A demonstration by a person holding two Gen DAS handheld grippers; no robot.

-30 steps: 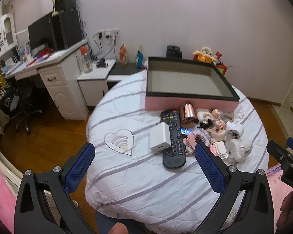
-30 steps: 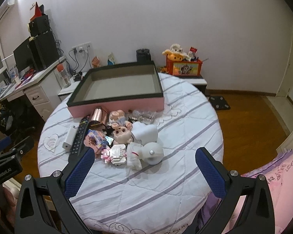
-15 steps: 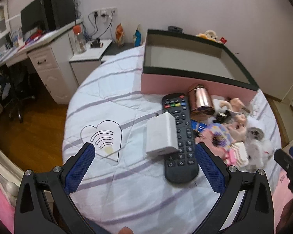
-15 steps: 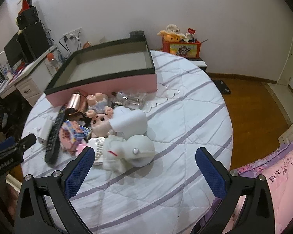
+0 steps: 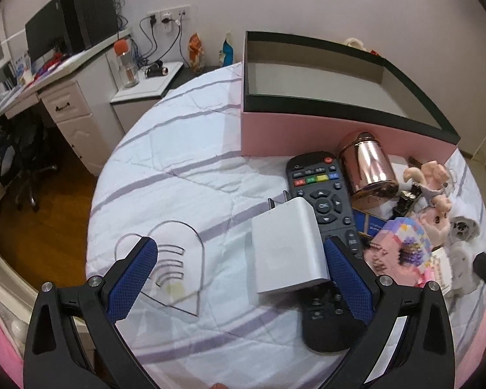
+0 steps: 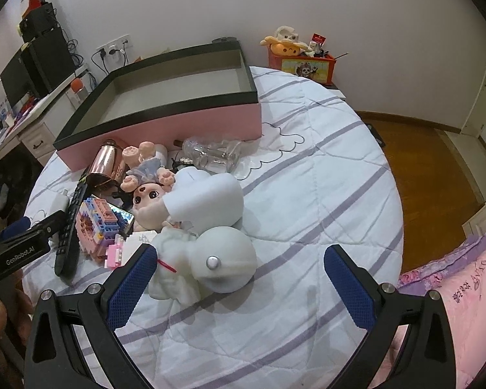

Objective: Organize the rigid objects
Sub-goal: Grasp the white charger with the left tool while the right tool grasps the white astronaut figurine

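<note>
An open pink box with a black rim (image 5: 333, 129) (image 6: 165, 123) stands at the back of the round bed. In front of it lies a pile: a white charger (image 5: 286, 248), a black remote (image 5: 327, 214) (image 6: 71, 227), a copper cup (image 5: 369, 168) (image 6: 105, 168), a brick toy (image 5: 401, 249) (image 6: 95, 223), a doll (image 6: 149, 194), a white figure (image 6: 210, 249) and a clear bottle (image 6: 214, 157). My left gripper (image 5: 239, 275) is open, its fingers on either side of the charger. My right gripper (image 6: 239, 275) is open, just above the white figure.
The bed has a white quilt with purple stripes (image 6: 307, 194). A desk with monitor (image 5: 55, 45) and a low cabinet (image 5: 145, 87) stand to the left. An orange toy box (image 6: 299, 63) stands behind the bed. Pink bedding (image 6: 463, 291) lies at right.
Both grippers have moved down and forward toward the pile. The left one has closed in on the charger; the right one has closed in on the white figure. Both stay open.
</note>
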